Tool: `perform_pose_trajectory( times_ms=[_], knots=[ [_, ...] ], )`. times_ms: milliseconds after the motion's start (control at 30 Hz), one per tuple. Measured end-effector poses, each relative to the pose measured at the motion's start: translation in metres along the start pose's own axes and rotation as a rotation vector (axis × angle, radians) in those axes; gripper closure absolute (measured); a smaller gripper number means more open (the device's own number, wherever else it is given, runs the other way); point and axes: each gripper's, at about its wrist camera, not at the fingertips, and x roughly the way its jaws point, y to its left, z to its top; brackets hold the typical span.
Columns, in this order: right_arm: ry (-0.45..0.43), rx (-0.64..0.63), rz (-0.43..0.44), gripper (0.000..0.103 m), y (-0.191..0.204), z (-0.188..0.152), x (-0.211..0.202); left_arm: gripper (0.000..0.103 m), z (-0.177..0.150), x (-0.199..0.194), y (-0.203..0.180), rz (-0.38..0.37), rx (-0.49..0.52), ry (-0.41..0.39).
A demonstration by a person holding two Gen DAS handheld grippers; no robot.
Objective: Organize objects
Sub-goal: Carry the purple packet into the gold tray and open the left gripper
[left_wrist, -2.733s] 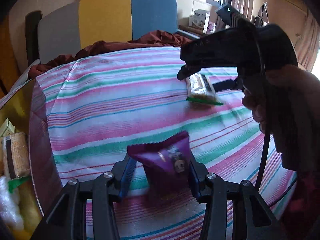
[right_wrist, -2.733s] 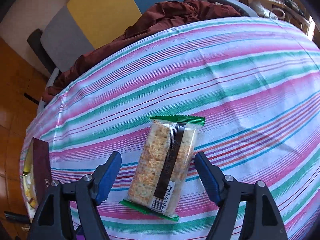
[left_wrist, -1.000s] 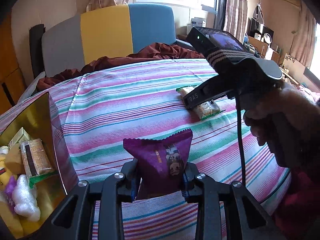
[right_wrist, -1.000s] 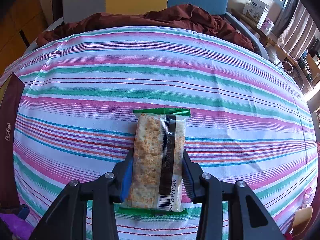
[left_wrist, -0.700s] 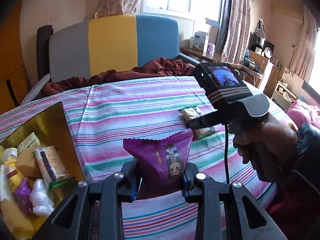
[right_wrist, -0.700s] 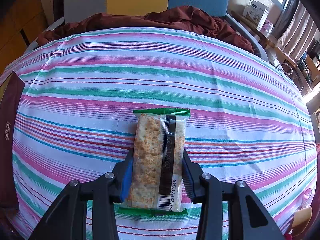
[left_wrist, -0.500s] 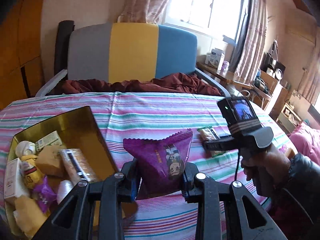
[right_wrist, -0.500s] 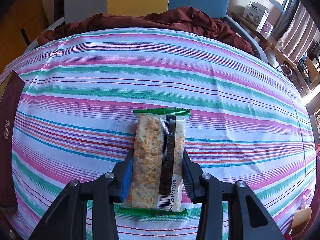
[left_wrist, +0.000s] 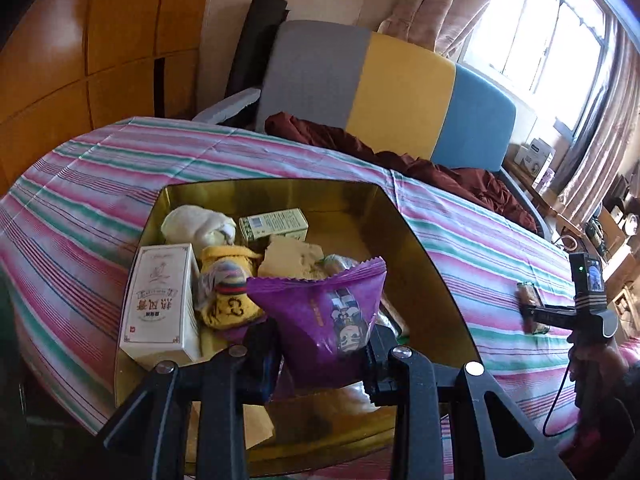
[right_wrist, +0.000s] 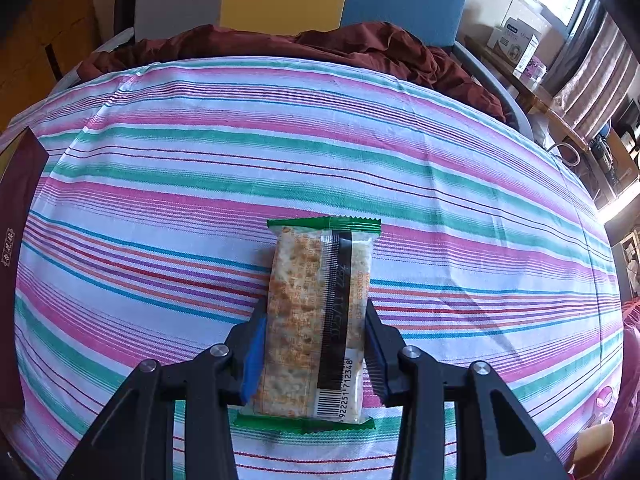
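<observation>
Left wrist view: a second ago the left gripper (left_wrist: 320, 354) held the purple snack pouch (left_wrist: 326, 320) over the striped tablecloth (left_wrist: 100, 168); now the gold box (left_wrist: 424, 256) fills the frame beneath it, so the drop looks close. The jaws are clamped on the pouch, which stands upright between them at 12 o'clock from the pads. Inside the box, a white carton (left_wrist: 160, 304) lies at 9 o'clock of the pouch.

Right wrist view: nothing has shifted. The right gripper (right_wrist: 314, 346) pinches the cracker packet (right_wrist: 320, 312), which rests on the cloth and extends toward 12 o'clock.
</observation>
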Motion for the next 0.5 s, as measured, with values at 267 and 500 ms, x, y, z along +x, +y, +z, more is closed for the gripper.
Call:
perform_pose_trajectory(
  times_ms=[267,500],
  knots=[
    [-0.008,-0.012,-0.017,0.061,0.005,-0.001,-0.001,0.068,-0.013,0.040,-0.017,0.041,0.042,0.089],
    [-0.010,-0.019,-0.021,0.061,0.004,0.000,0.000,0.051,-0.021,0.038,-0.013,0.054,0.048,0.076]
  ],
)
